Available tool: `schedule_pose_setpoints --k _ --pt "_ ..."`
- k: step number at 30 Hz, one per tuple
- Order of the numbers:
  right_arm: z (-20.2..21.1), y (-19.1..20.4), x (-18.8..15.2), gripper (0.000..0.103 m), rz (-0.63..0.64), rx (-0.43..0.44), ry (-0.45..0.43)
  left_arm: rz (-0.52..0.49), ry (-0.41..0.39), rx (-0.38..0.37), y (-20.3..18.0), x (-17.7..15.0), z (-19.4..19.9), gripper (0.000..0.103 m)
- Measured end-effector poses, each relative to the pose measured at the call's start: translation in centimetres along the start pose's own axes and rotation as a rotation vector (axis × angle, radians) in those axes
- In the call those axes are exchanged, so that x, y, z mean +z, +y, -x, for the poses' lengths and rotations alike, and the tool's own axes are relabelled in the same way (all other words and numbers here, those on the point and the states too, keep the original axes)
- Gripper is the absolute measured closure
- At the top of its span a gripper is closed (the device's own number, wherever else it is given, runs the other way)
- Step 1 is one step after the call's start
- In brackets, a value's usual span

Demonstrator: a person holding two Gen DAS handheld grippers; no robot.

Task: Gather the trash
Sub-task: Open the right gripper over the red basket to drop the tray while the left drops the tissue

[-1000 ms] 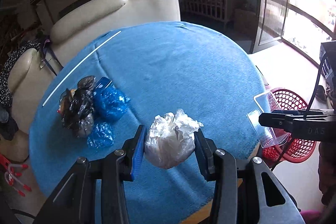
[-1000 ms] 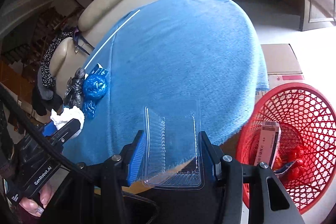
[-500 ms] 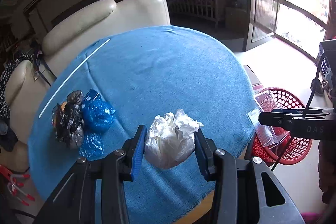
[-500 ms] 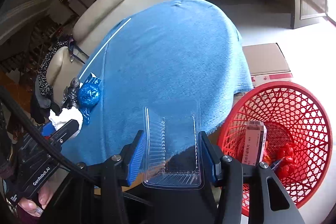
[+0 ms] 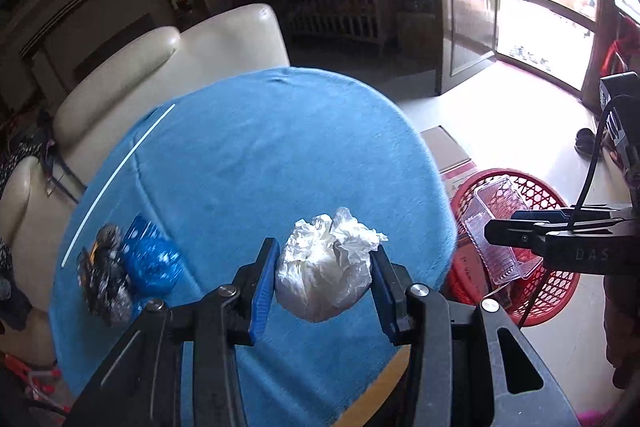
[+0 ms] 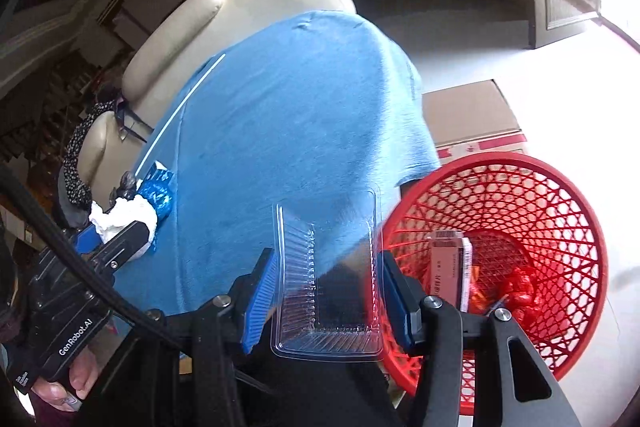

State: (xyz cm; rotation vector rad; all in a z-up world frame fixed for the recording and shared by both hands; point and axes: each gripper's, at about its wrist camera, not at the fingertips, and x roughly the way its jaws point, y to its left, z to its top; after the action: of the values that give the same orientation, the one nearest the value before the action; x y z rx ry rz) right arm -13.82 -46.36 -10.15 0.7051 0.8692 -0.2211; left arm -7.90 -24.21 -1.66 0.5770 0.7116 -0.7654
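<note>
White crumpled bag (image 5: 325,269) clamped within left hand-held gripper (image 5: 325,285)

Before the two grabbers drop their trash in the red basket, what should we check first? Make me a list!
1. Left hand-held gripper grips the white crumpled wad: ok, pads press on both sides.
2. Right hand-held gripper grips the clear plastic tray: ok.
3. Tray is over the red basket: not ok, it sits beside the rim, near the edge of the blue tablecloth.
4. Wad is over the basket: not ok, it hangs above the tablecloth.
5. Basket has room: ok, only a box and red wrappers lie inside.
6. Trash left on the table: not ok, blue bags and a dark bag remain.
</note>
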Motion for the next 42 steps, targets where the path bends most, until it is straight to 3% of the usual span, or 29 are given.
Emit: schedule_pose_setpoints --k 16,34,40,42 --pt "3.7 -7.3 -0.4 0.050 -0.135 -0.083 -0.068 -0.104 -0.019 -0.118 -6.3 2.7 -1.2 0.057" --pt "4.6 -13.6 -1.5 0.048 -0.272 -0.126 -0.055 -0.158 0.067 -0.328 -12.1 1.8 -3.9 0.057" --pt "4.6 -14.9 -1.7 0.045 -0.323 -0.110 -0.037 -0.192 0.075 -0.347 -13.6 1.6 -4.2 0.043" --pt "4.8 -15.3 -1.8 0.045 -0.340 -0.107 -0.036 -0.185 0.076 -0.352 -13.3 1.7 -4.2 0.043"
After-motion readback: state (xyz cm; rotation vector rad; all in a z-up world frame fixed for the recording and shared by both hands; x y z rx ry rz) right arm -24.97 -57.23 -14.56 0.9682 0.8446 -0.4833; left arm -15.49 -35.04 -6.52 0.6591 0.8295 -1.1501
